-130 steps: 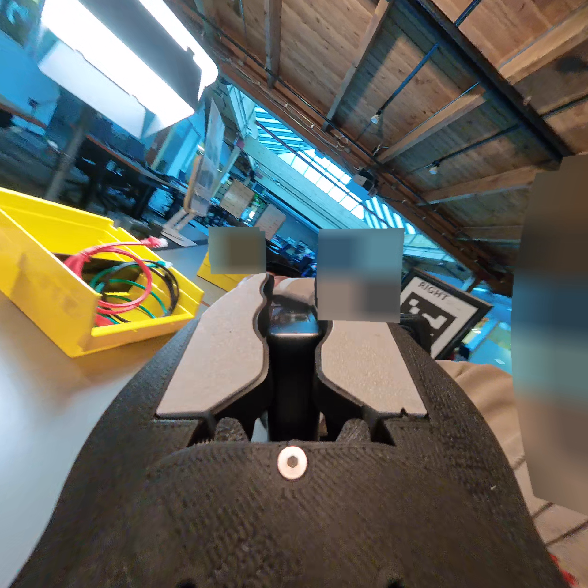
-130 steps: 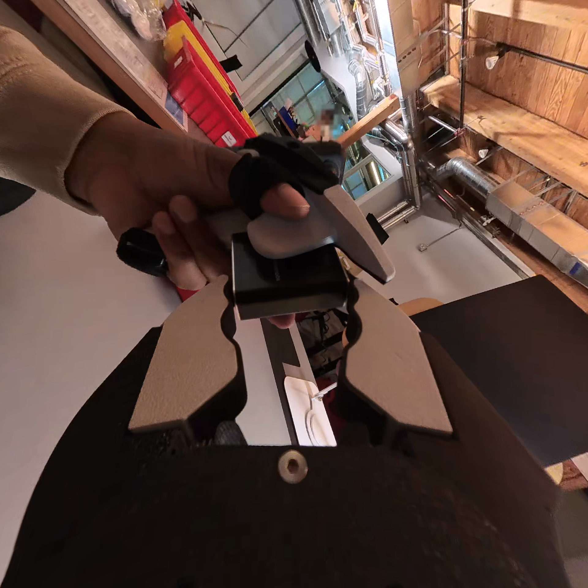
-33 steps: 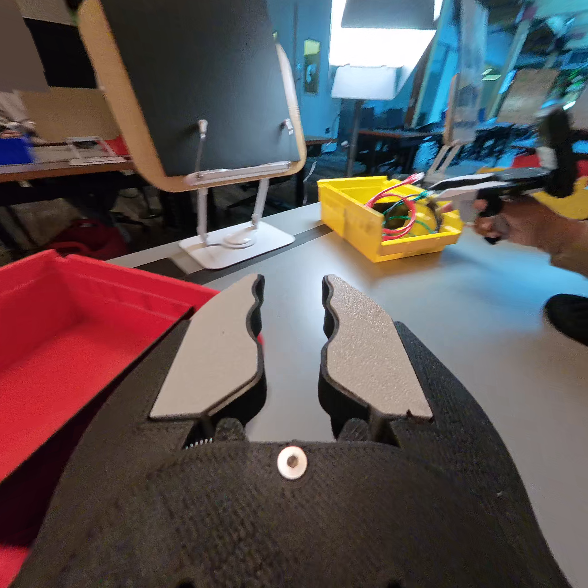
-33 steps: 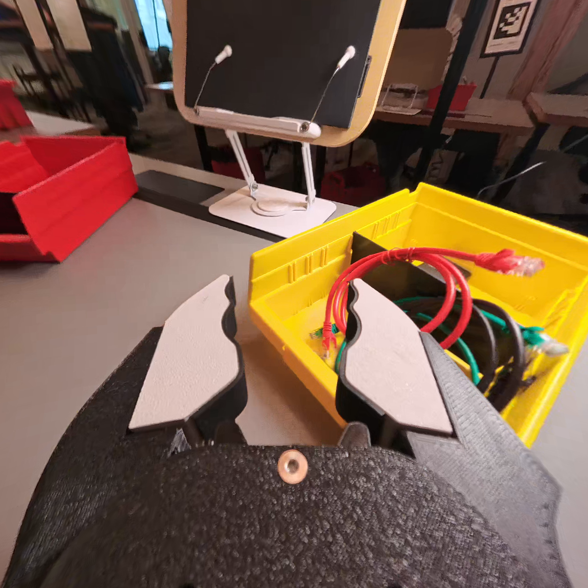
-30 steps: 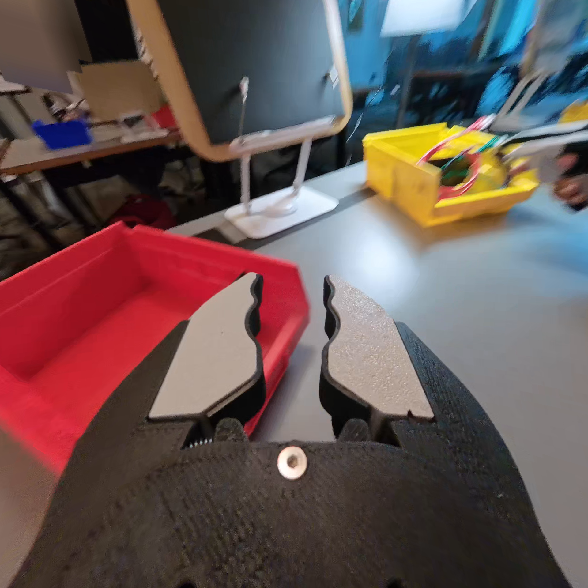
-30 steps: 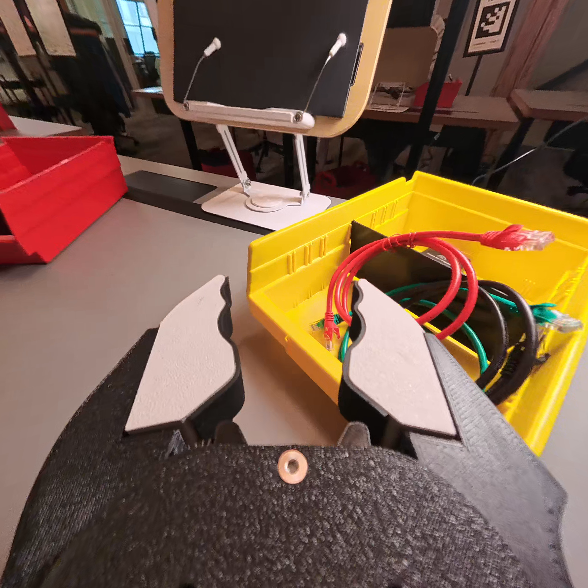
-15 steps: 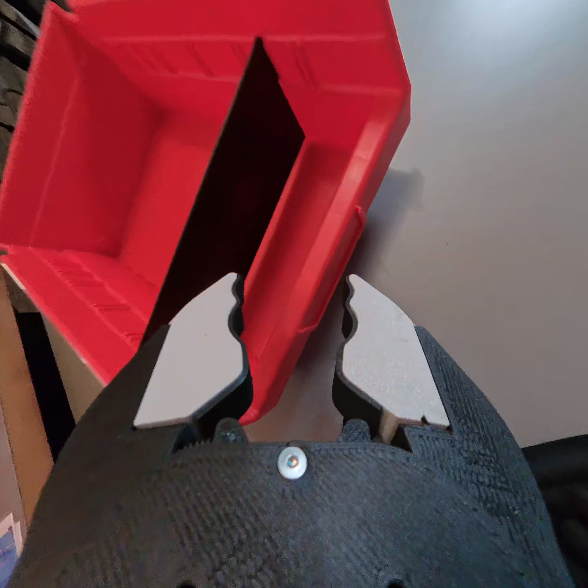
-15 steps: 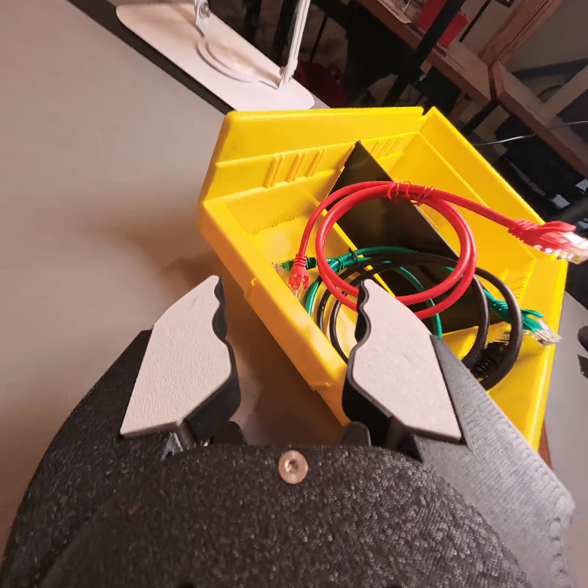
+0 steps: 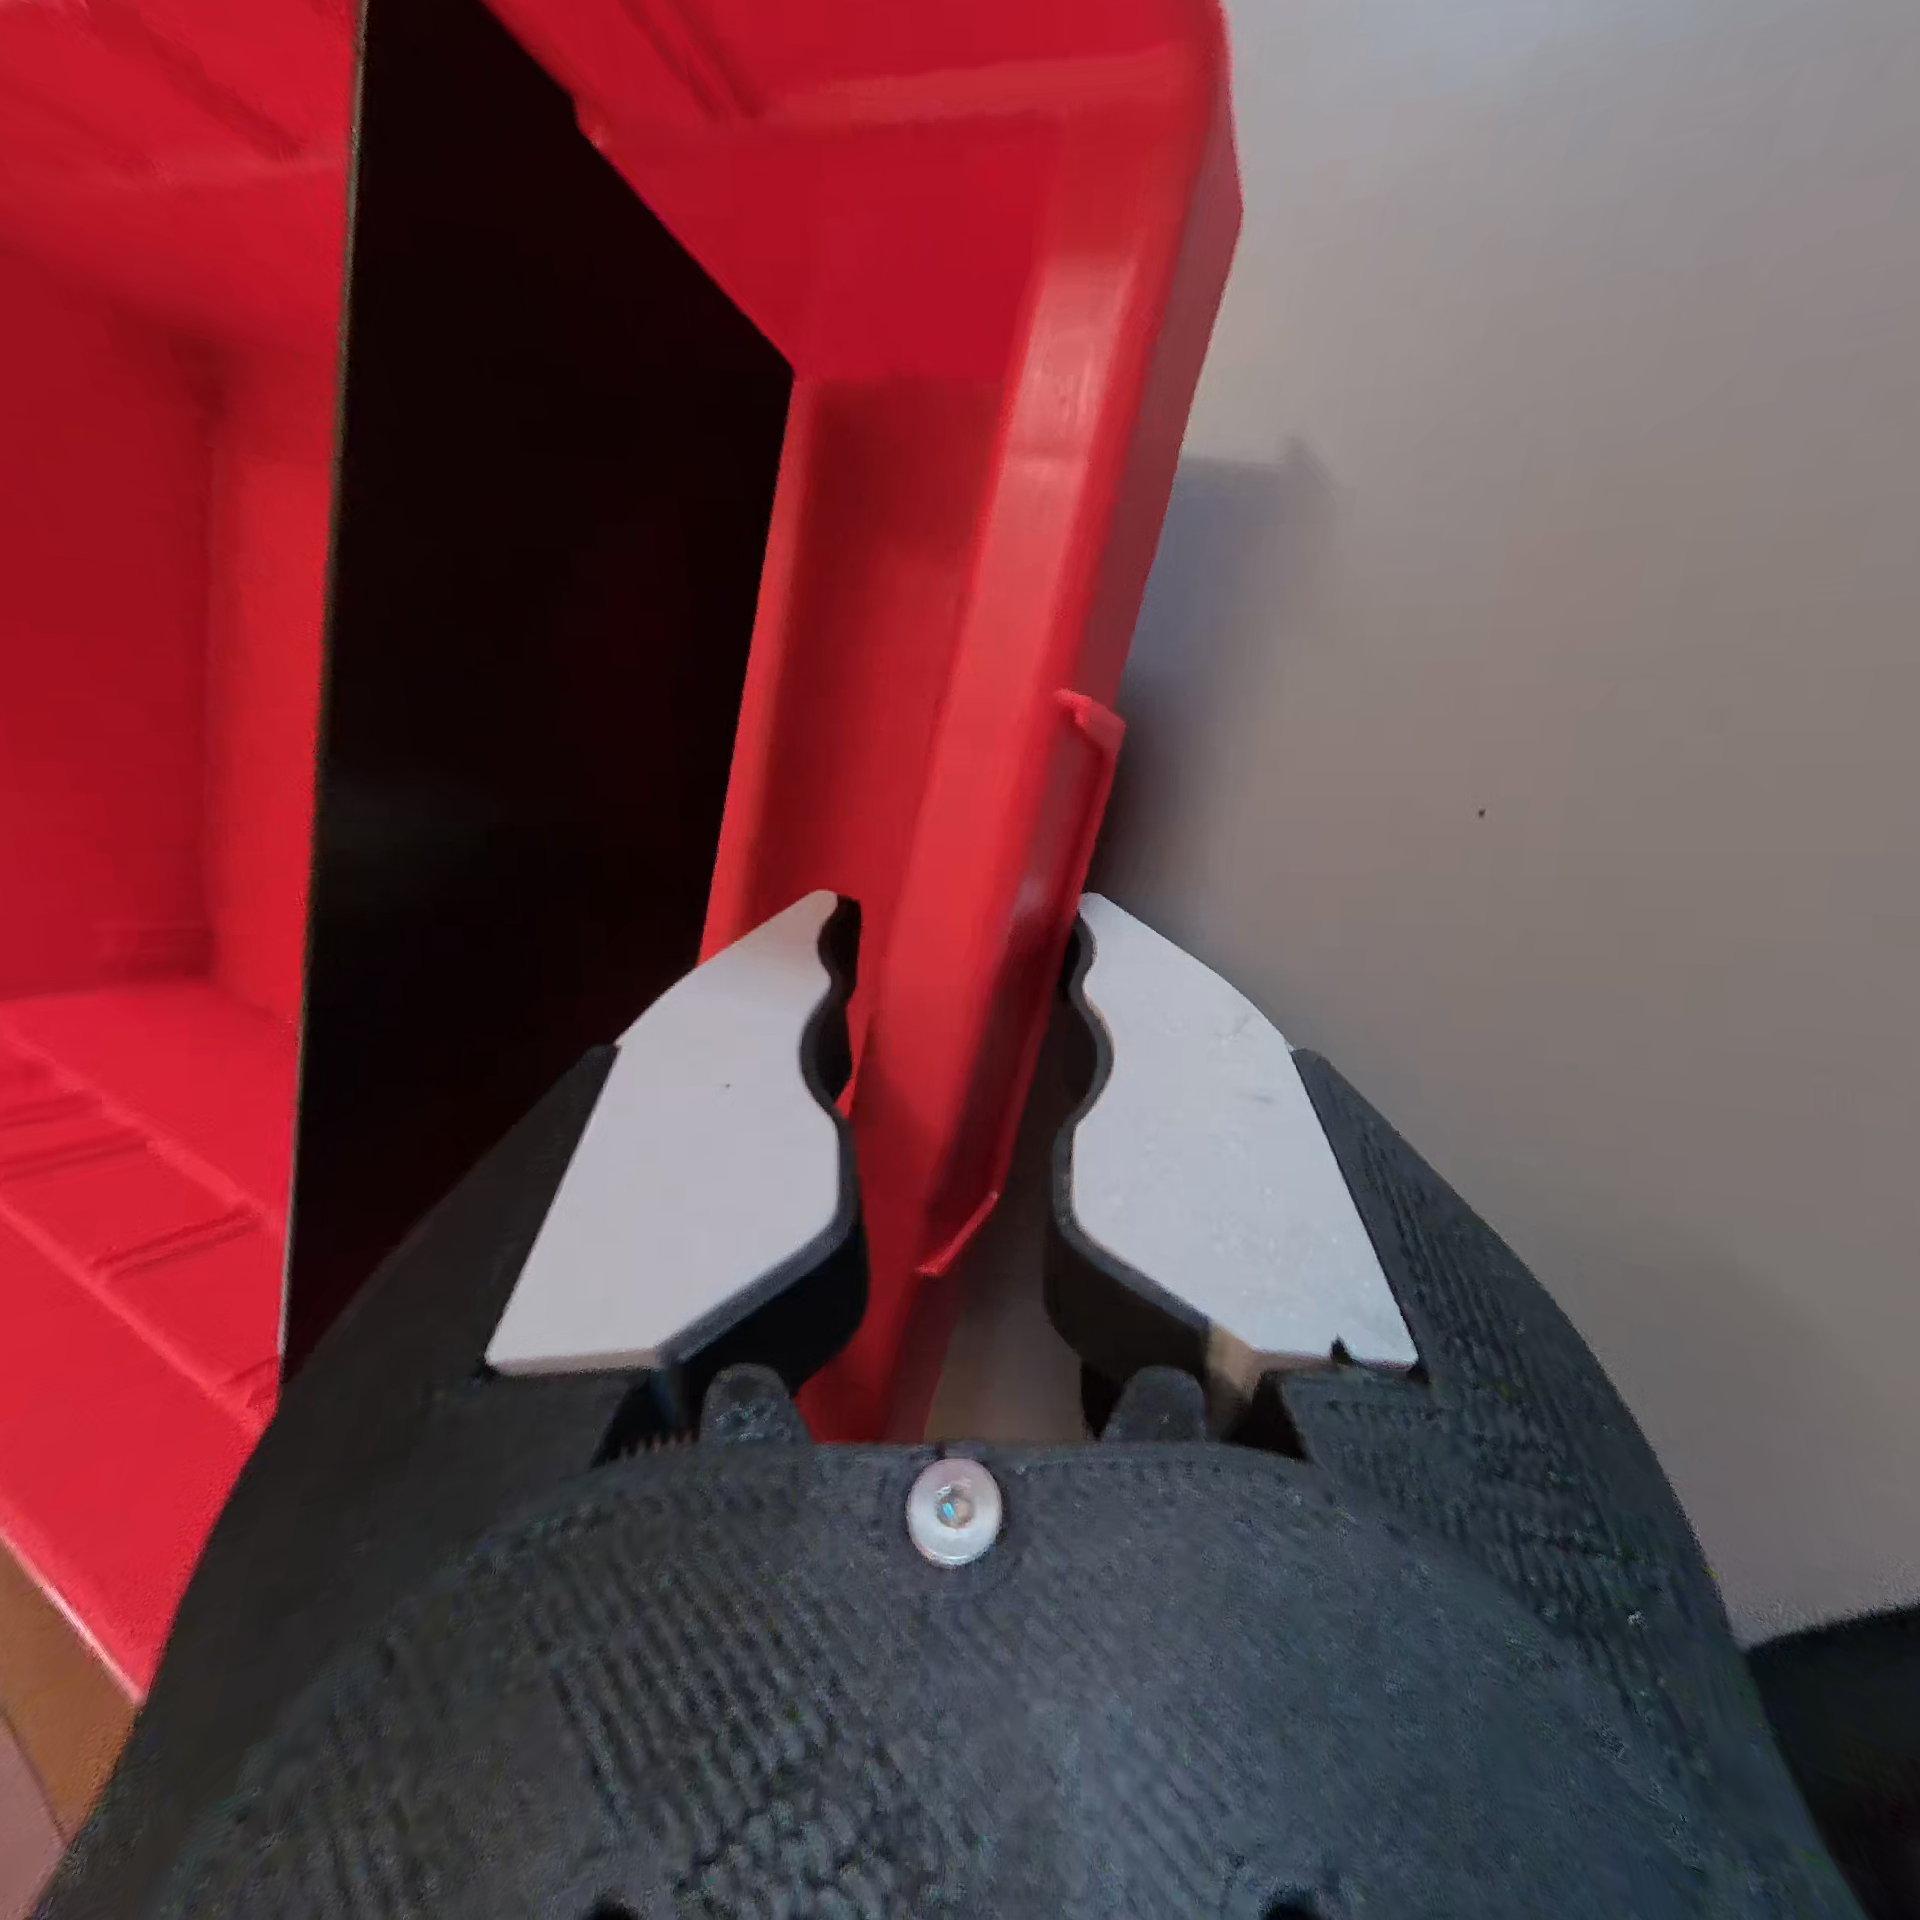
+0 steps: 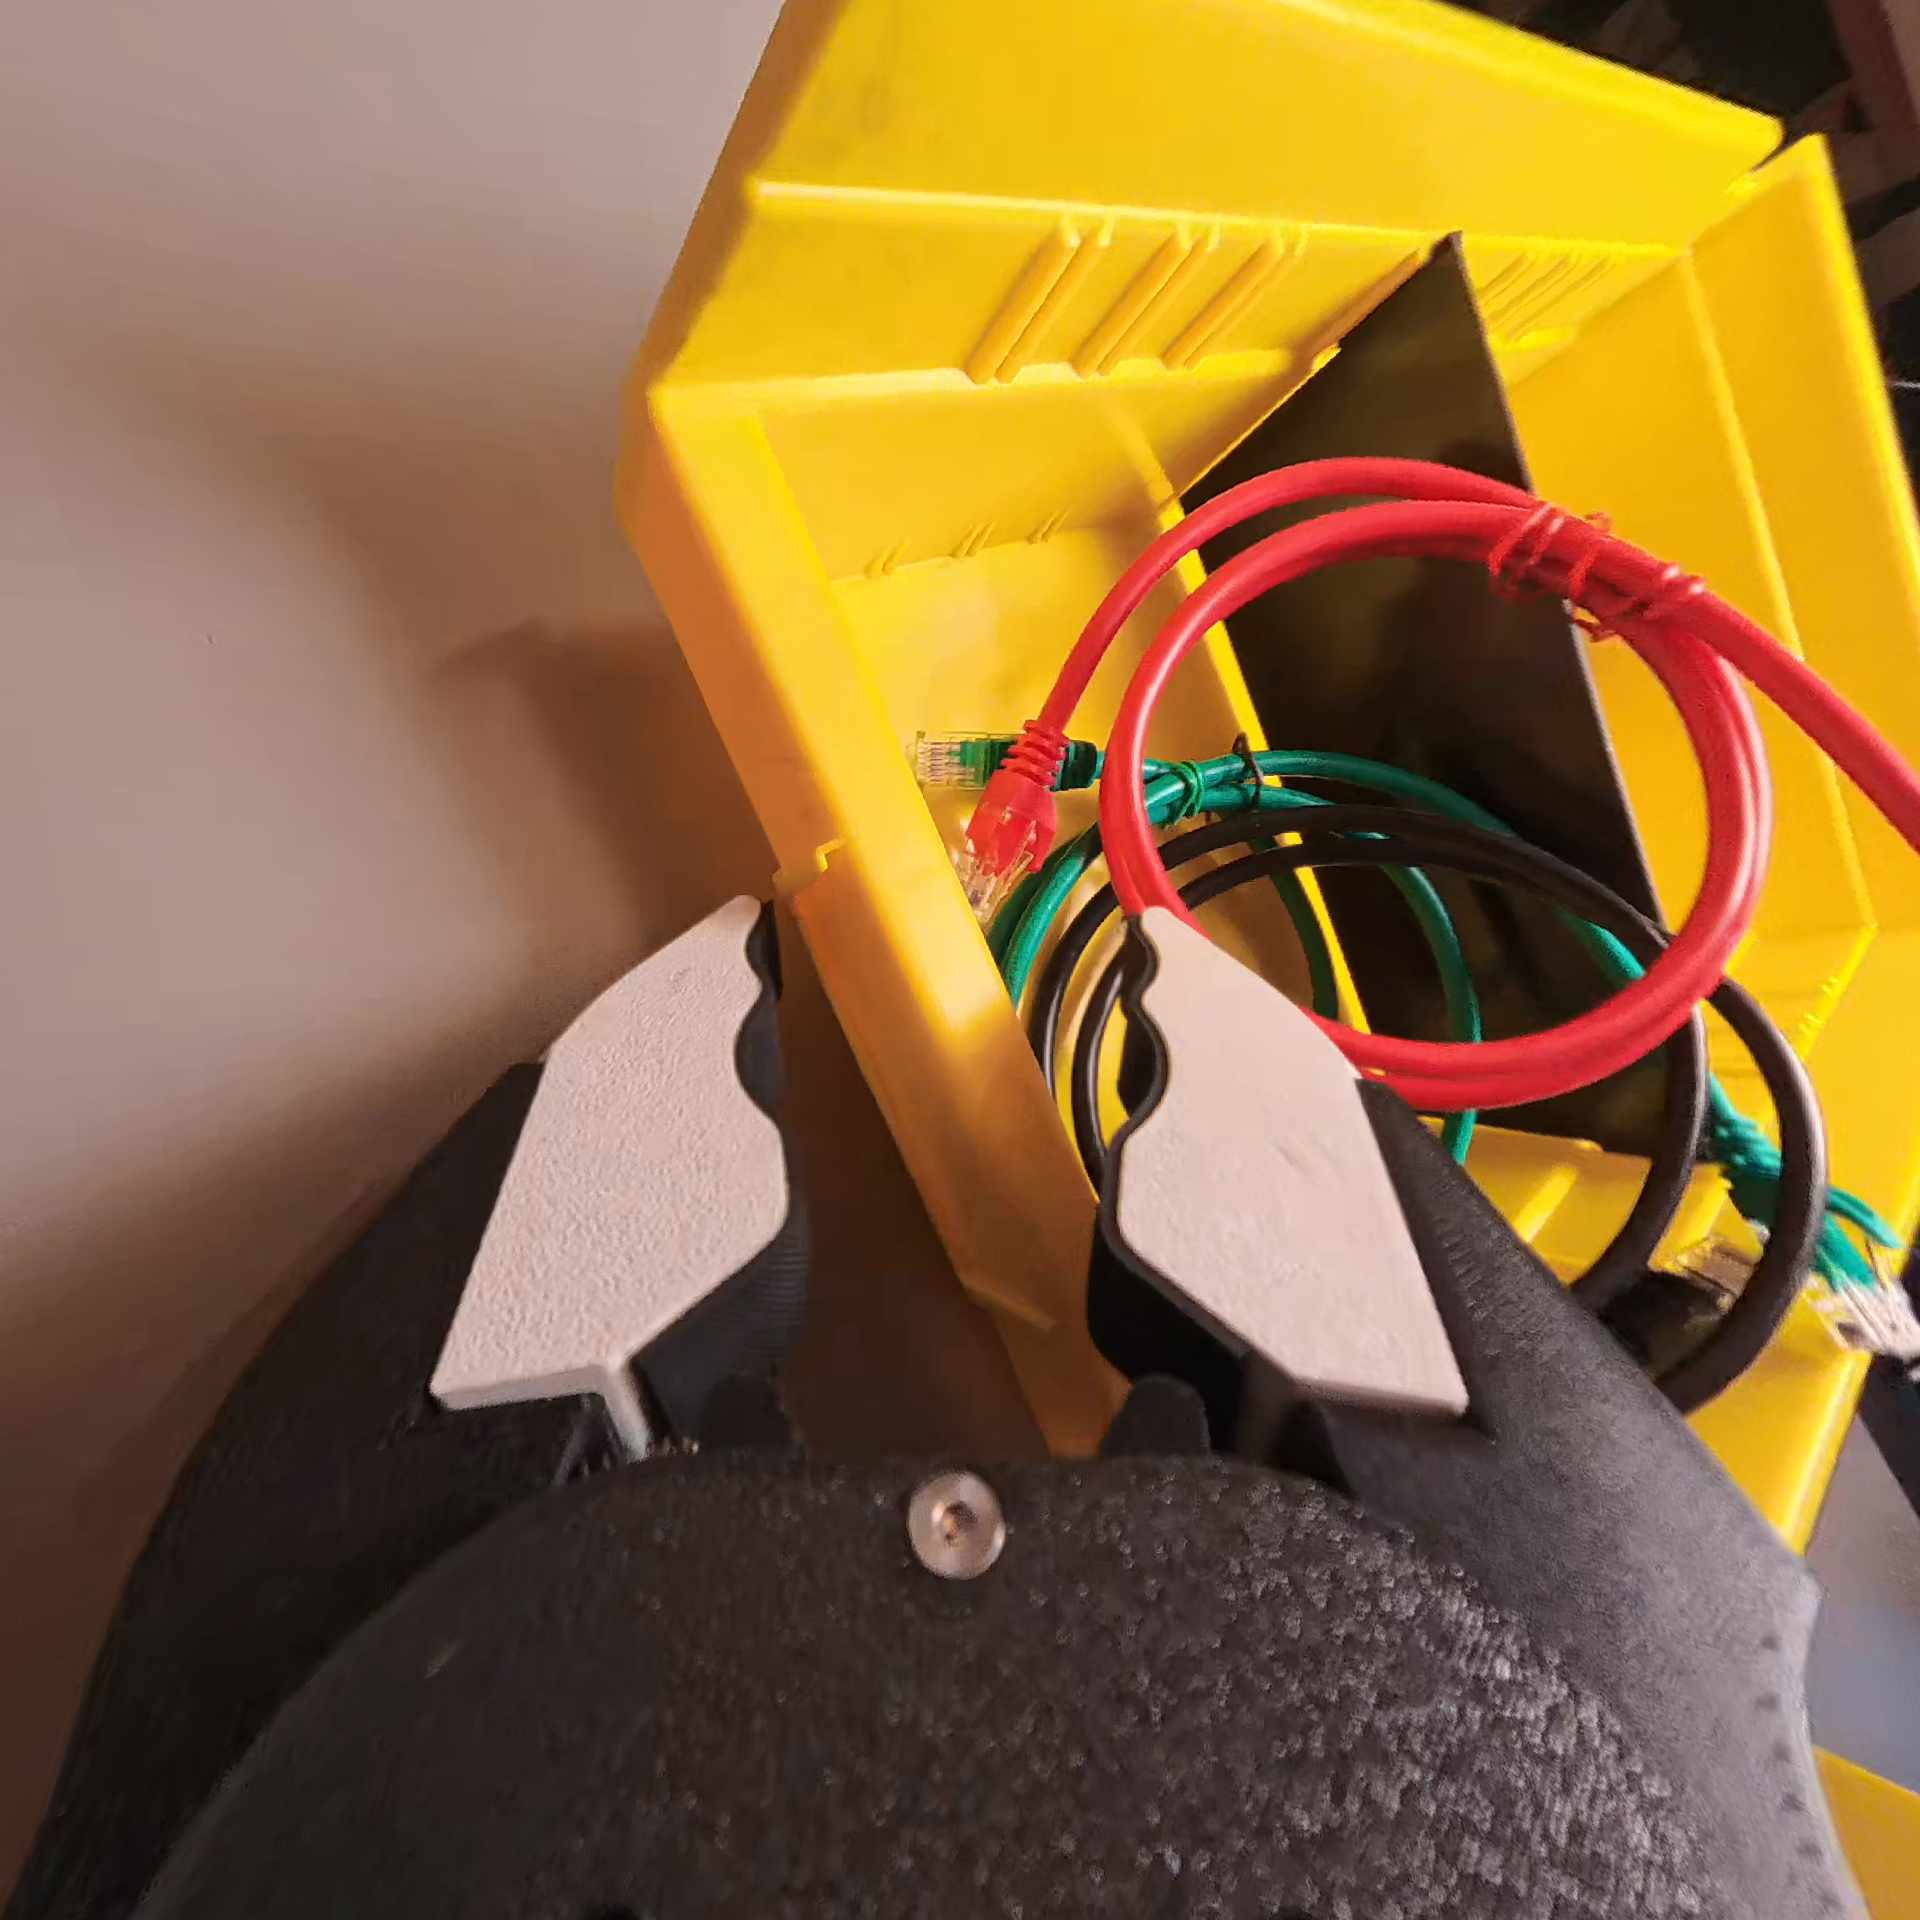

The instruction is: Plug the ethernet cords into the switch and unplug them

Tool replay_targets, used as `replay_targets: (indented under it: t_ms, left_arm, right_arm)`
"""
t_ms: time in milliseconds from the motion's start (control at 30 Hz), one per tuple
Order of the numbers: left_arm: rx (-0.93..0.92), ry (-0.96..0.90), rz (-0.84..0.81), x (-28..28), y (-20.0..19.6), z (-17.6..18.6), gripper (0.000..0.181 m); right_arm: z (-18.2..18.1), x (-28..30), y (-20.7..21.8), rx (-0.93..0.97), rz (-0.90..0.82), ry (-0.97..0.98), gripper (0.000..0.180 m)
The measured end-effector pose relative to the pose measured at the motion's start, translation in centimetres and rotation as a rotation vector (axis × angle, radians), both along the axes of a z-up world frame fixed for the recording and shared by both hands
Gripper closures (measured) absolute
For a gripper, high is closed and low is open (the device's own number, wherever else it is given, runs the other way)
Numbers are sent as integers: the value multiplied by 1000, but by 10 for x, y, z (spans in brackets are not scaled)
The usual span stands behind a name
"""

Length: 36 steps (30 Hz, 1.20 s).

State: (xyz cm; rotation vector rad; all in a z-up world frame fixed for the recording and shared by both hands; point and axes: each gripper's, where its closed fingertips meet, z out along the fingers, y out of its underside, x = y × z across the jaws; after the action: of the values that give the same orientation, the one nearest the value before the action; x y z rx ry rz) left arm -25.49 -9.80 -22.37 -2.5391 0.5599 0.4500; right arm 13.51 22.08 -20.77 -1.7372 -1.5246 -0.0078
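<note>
No switch is in view. In the right wrist view a yellow bin (image 10: 1039, 156) holds coiled ethernet cords: a red one (image 10: 1507, 1055), a green one (image 10: 1351, 784) and a black one (image 10: 1403, 831). My right gripper (image 10: 951, 925) is open and straddles the bin's near wall, with the left finger outside and the right finger inside by the cords. In the left wrist view my left gripper (image 9: 961, 925) is shut on the front wall of a red bin (image 9: 1039, 416), one finger inside and one outside.
A black divider stands in the red bin (image 9: 520, 623), whose visible compartments hold nothing. Another black divider stands in the yellow bin (image 10: 1455, 468). Both bins sit on a grey table, which shows in the left wrist view (image 9: 1558, 623) and the right wrist view (image 10: 312, 416). My hands' fingertips stand some 50 centimetres from each other.
Both grippers have dropped down onto their bins. The left fingers have narrowed onto the red bin's wall. The right fingers now straddle the yellow bin's wall, still wide apart.
</note>
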Motion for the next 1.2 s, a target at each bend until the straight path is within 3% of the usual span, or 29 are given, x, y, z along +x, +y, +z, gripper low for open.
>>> replay_targets:
  t_ms: [100,233,567,967,1100,1200]
  left_arm:
    - [17,5,-16,2,3,0,146]
    - [41,12,-50,8,4,0,146]
    - [54,7,-282,83,16,1,146]
    - [77,14,-552,170,67,2,145]
    - [155,36,-571,175,87,5,142]
    - [215,11,-496,175,89,12,129]
  right_arm:
    - [-6,-4,-2,5,84,-83,131]
    - [-5,-12,-13,169,207,-204,148]
    - [-6,-22,-93,160,408,-201,149]
    - [-4,-22,-193,209,703,-148,149]
    - [-1,-11,-196,237,663,-112,146]
    - [33,-4,-213,147,600,120,139]
